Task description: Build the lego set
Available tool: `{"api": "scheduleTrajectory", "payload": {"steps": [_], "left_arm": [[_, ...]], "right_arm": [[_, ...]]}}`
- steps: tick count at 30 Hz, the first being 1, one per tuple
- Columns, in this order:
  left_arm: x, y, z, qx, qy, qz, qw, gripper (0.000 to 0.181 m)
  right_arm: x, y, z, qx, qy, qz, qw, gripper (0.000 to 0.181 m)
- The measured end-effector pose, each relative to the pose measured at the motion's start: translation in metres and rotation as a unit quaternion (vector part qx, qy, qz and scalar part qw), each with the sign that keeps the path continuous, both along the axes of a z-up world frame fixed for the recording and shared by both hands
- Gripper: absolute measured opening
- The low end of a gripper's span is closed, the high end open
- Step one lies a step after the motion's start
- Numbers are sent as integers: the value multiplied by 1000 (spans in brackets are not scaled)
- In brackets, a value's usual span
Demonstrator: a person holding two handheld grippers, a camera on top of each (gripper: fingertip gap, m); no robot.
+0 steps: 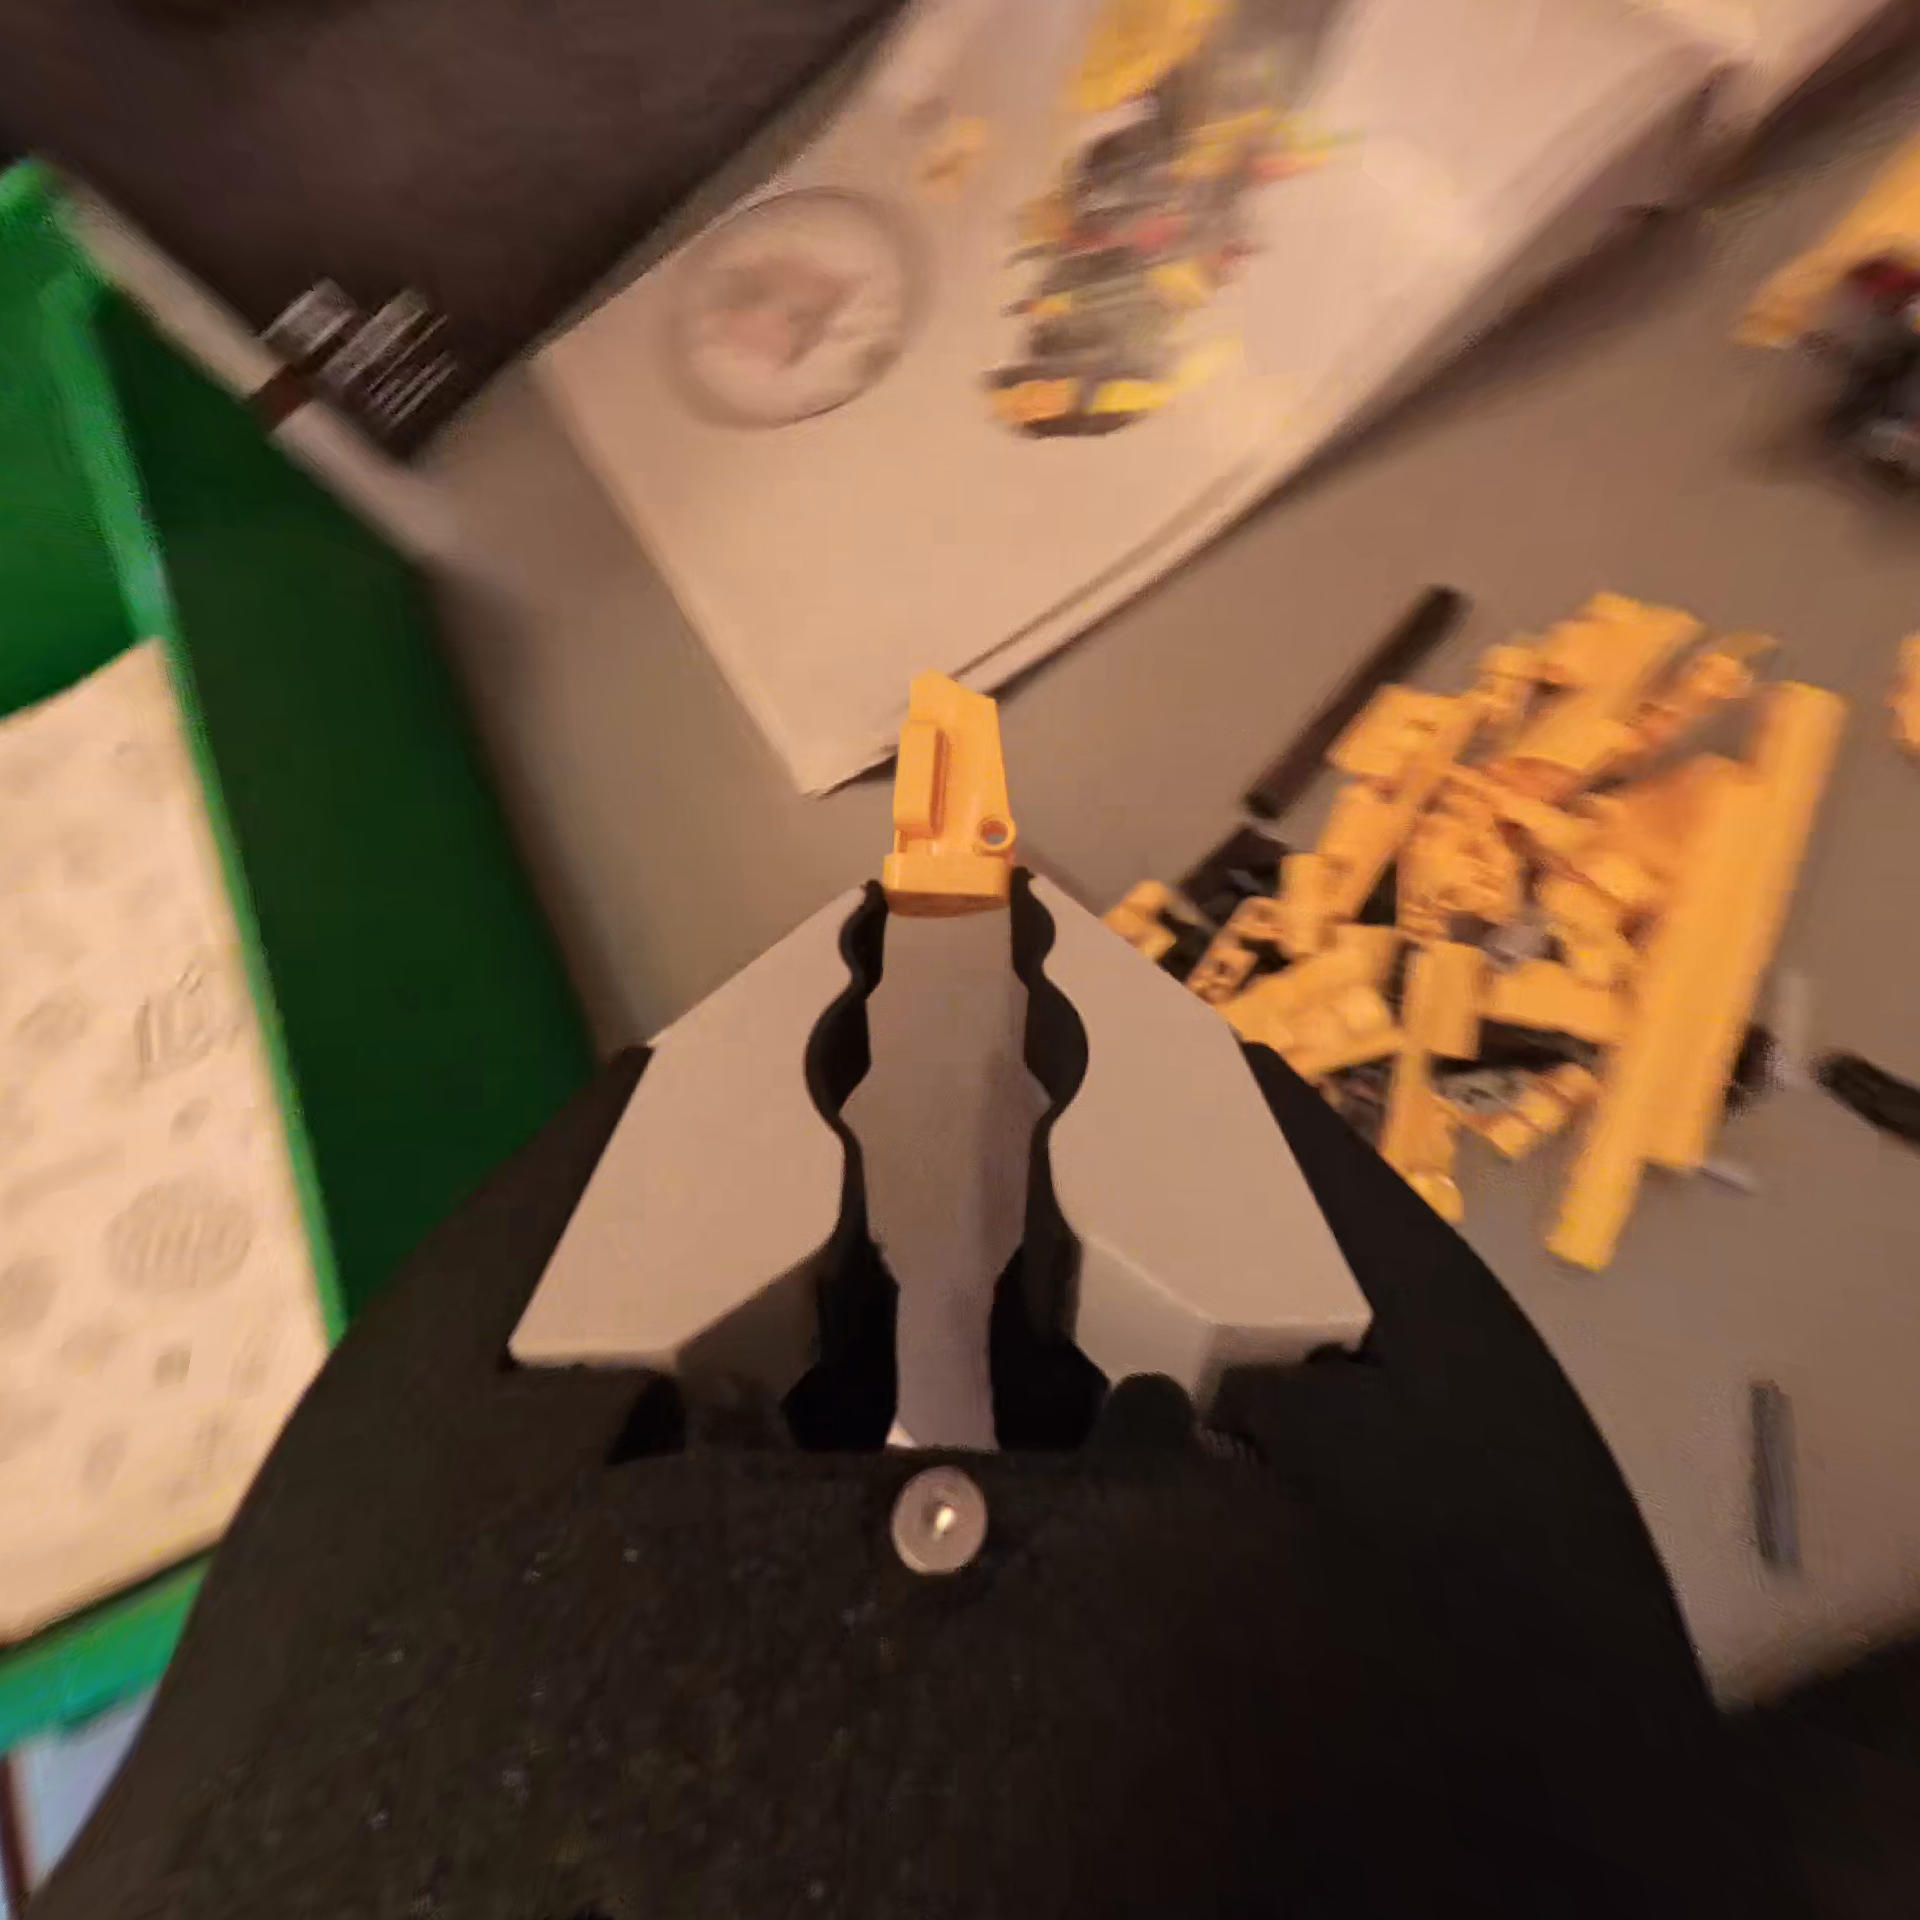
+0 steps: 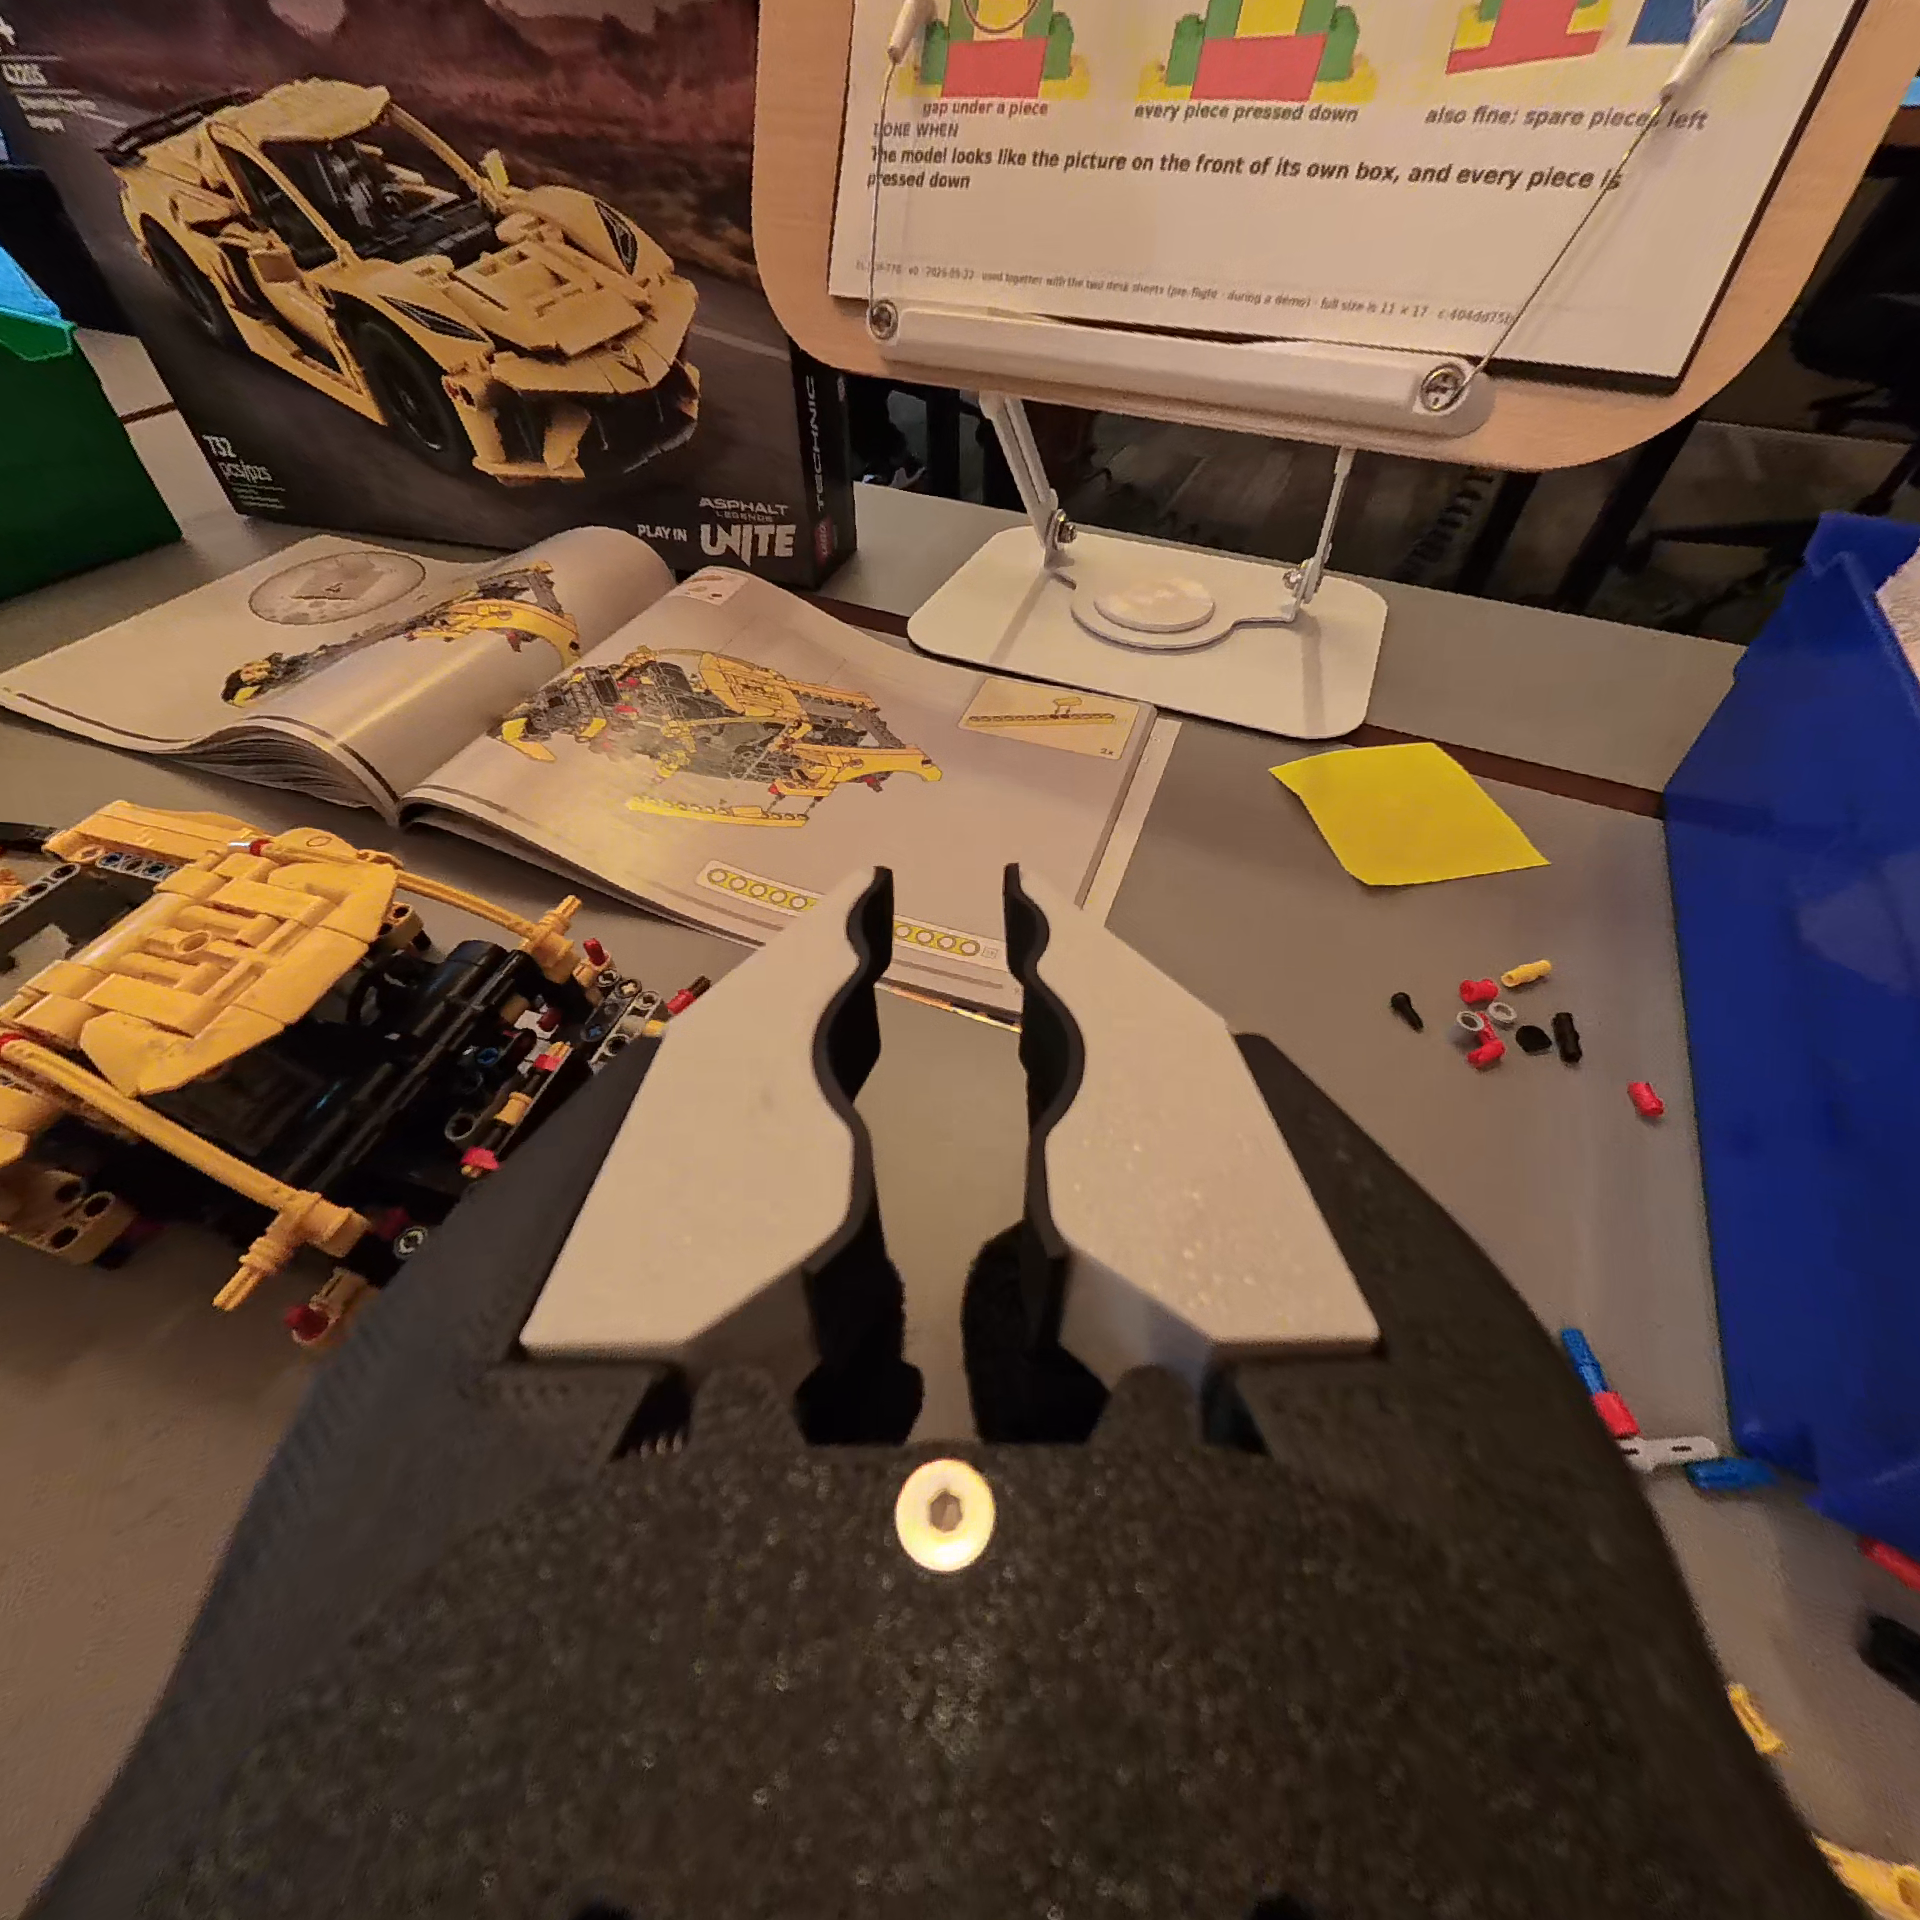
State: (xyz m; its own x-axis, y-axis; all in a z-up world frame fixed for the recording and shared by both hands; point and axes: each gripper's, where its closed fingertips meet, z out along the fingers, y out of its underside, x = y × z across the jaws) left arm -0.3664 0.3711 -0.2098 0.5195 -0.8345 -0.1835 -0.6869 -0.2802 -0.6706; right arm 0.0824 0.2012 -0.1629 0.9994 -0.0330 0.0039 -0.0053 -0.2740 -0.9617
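Left wrist view: left gripper [image 1: 943, 883] pinched on a small yellow angled plastic panel piece [image 1: 948, 805], carried above the grey table [image 1: 644, 665].

Right wrist view: right gripper [image 2: 948, 883] parted, empty, near the half-built yellow car model [image 2: 239, 997]. Probably fetching; next, seating the piece accurately.

Yellow piece [image 1: 943, 805], green bin [image 1: 260, 727], blue bin [image 2: 1808, 1039], yellow note [image 2: 1403, 816].

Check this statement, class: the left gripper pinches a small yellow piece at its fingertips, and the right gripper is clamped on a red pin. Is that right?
One detail is wrong. The right gripper holds nothing: the right wrist view shows its jaws apart and empty above the instruction booklet. The red pins lie loose on the table. The left gripper does pinch a small yellow piece.
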Motion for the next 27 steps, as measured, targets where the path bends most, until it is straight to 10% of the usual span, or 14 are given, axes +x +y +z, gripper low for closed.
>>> {"api": "scheduleTrajectory", "payload": {"steps": [11,18,27], "left_arm": [[-54,17,-51,-79,40,219,972,24],[-23,-20,-18,-85,-32,63,994,36],[-13,-46,-44,-181,-22,15,983,20]], "right_arm": [[0,2,-8,-16,14,7,1000,19],[0,3,-12,-21,15,8,1000,18],[-1,4,-16,-31,10,12,999,16]]}}
